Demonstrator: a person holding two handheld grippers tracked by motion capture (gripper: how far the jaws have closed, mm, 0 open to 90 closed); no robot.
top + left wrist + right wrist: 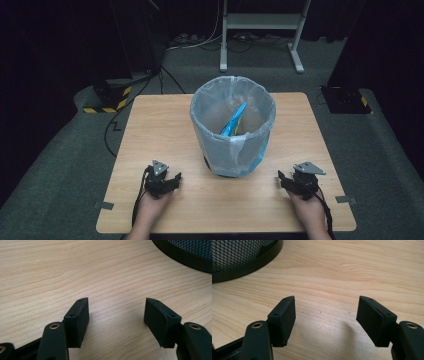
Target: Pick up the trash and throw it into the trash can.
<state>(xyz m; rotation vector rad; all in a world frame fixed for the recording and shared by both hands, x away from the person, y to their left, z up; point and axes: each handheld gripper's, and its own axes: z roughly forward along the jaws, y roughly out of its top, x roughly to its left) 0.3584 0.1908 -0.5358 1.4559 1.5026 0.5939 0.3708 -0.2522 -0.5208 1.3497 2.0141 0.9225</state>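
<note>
A black mesh waste bin (233, 127) lined with a pale plastic bag stands in the middle of the wooden table (165, 125). A blue wrapper (233, 120) leans inside it. My left gripper (175, 180) rests on the table to the bin's near left, jaws open with nothing between them. In the left gripper view the gripper (116, 312) lies low over bare wood, with the bin's base (185, 257) at the top right. My right gripper (281, 179) rests to the bin's near right, open and empty. In the right gripper view the gripper (325, 311) has the bin's base (244, 263) at the top left.
Beyond the table's far edge stand a white metal frame (260, 22) and cables (200, 42) on grey carpet. Black stands with yellow-striped bases (107, 97) sit on the floor left and right. Tape tabs (103, 205) mark the table's near corners.
</note>
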